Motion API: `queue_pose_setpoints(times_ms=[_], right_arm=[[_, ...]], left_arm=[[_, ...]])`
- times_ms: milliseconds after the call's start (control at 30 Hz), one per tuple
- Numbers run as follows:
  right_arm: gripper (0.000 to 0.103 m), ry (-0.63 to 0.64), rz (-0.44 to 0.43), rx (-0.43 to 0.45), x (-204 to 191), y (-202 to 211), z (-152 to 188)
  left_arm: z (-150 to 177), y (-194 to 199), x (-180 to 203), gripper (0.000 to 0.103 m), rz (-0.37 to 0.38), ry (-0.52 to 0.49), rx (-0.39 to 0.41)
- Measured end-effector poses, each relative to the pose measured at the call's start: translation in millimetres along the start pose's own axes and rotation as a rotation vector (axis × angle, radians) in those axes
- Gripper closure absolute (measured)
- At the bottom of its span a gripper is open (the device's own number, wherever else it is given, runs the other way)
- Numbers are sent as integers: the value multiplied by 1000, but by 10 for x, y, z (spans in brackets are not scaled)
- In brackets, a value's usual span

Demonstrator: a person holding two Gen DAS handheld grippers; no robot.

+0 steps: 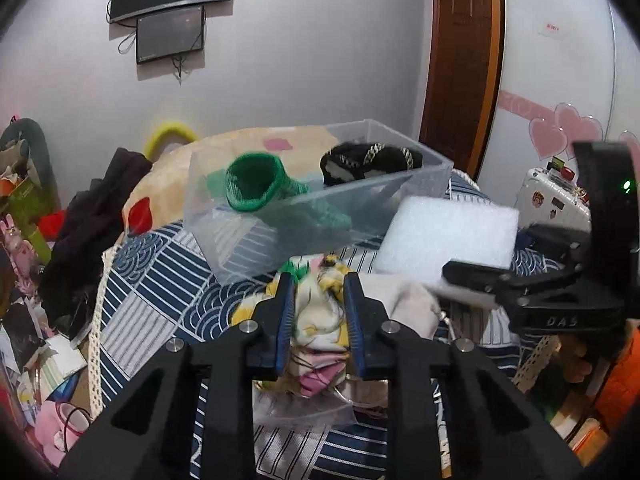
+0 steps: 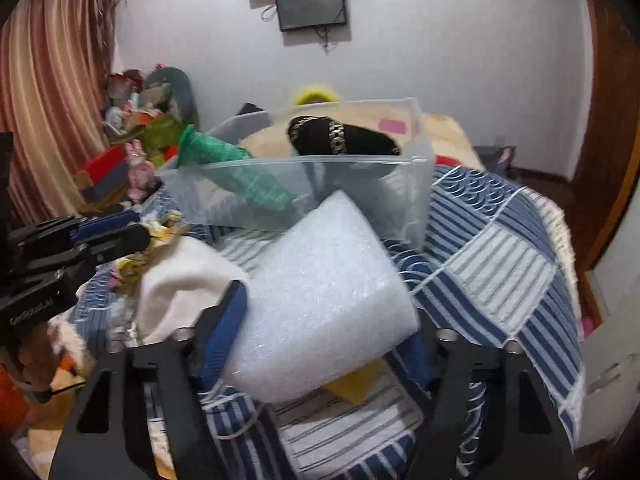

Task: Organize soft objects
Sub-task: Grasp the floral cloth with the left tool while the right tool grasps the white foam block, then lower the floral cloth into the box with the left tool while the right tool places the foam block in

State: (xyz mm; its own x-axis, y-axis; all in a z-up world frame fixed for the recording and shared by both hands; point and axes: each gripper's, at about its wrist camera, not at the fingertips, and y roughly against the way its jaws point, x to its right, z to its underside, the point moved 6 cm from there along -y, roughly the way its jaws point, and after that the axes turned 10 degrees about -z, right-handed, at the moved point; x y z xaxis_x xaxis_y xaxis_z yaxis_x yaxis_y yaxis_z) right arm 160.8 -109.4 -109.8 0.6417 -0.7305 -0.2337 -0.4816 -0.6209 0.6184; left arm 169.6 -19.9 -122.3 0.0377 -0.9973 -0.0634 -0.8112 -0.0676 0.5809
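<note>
A clear plastic bin stands on the blue patchwork bedspread and holds a green sock and a black sock. My left gripper is shut on a yellow-and-white patterned cloth in front of the bin. My right gripper is shut on a white foam block and holds it just above the bedspread, near the bin's front wall.
A white cloth lies between the grippers. A yellow piece lies under the foam. Clutter and dark clothes sit off the bed's left side. A white suitcase stands at right.
</note>
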Motion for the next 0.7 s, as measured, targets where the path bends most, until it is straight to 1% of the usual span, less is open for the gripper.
queue_pose_setpoints(times_ms=[67,100,233,367,433,533,567,600,633,700], right_arm=[[46,17,20,7,-22,23,-9],[50,29,28,11,-38,41,-14],[65,36,-6,21,-107,124,-54],[69,50,-17,58,-160,219,-117],[73,53,-18,75,-176,260,-135],[74,46,-18,98,-190,323,-168],[74,45,-18,107,-200,348,-187],[74,46,-23,117,-205,378,-199],[74,46,-22,130,-208,415,-215],[74,50,-20,150,-222,476,-249]], left_arm=[[-45,58,-13,79,-1,3,16],[-62,79,-20,79,1,5,22],[-124,163,-46,79,-1,5,43],[-161,233,-56,79,-14,-5,58],[-175,264,-81,78,-15,-5,65],[-159,262,-129,78,-22,4,58],[-142,243,-144,76,-16,7,45],[-128,232,-148,72,-11,9,38],[-107,205,-157,66,-4,13,27],[-59,133,-169,57,14,21,1]])
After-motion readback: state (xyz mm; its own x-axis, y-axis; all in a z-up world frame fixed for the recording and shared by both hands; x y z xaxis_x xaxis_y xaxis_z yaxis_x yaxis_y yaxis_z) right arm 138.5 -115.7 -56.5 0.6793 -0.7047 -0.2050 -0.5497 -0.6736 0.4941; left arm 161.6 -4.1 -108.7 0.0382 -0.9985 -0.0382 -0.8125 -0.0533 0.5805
